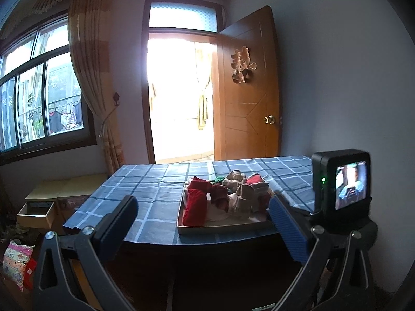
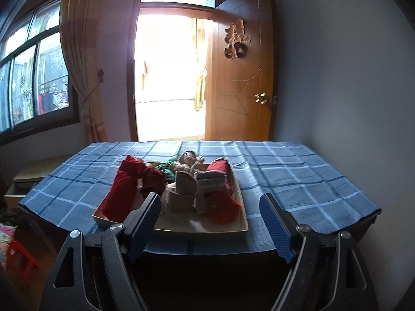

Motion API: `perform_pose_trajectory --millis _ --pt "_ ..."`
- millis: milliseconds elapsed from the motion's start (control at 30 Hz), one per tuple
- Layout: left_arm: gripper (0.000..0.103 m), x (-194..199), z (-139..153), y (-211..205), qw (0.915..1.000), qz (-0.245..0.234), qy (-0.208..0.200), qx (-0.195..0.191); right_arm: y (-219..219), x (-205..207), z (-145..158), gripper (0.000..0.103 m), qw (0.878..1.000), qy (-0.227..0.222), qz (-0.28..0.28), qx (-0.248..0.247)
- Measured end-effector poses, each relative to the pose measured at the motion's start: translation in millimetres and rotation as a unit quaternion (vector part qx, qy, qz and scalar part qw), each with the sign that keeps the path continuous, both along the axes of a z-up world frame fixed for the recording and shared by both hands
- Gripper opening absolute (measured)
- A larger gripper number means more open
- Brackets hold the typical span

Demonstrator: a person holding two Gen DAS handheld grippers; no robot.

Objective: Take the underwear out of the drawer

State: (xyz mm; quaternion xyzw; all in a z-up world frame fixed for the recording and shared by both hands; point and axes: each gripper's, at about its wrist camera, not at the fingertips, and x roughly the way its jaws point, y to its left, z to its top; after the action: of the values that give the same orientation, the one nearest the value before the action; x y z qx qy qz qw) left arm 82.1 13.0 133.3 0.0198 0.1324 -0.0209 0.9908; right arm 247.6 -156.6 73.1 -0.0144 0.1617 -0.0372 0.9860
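Right wrist view: table (image 2: pixel 298 178) under blue checked cloth; drawer (image 2: pixel 240 223) resting on top, near front edge; rolled underwear (image 2: pixel 122 194) piled inside; 2 grippers, left gripper (image 1: pixel 205 215) and right gripper (image 2: pixel 210 220), both spread wide, holding nothing, short of drawer.

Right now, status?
Left gripper open, empty. Right gripper open, empty, short of drawer. Underwear piled inside, untouched. Nothing in the way.
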Motion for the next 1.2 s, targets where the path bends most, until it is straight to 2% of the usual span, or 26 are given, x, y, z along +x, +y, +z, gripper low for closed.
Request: perform_pose_trajectory --millis 167,333,733,1000,1200 --pt "0.103 3 -5 -1 0.9999 -0.003 0.010 -0.002 -1 -9 8 0.080 0.998 -0.013 -0.047 -0.024" --pt "0.103 10 -14 -3 0.9998 -0.008 0.016 0.006 -5 -11 6 0.080 0.999 -0.003 -0.041 -0.015" --pt "0.103 14 -18 -7 0.9997 -0.013 0.018 0.008 4 -17 8 0.080 0.996 -0.019 -0.066 -0.050" --pt "0.103 17 -24 -15 0.9993 -0.023 0.021 0.022 4 -16 9 0.080 0.997 -0.017 -0.066 -0.047" --pt "0.103 17 -24 -14 0.9995 -0.012 0.020 0.019 6 -21 11 0.080 0.997 -0.025 -0.062 -0.045"
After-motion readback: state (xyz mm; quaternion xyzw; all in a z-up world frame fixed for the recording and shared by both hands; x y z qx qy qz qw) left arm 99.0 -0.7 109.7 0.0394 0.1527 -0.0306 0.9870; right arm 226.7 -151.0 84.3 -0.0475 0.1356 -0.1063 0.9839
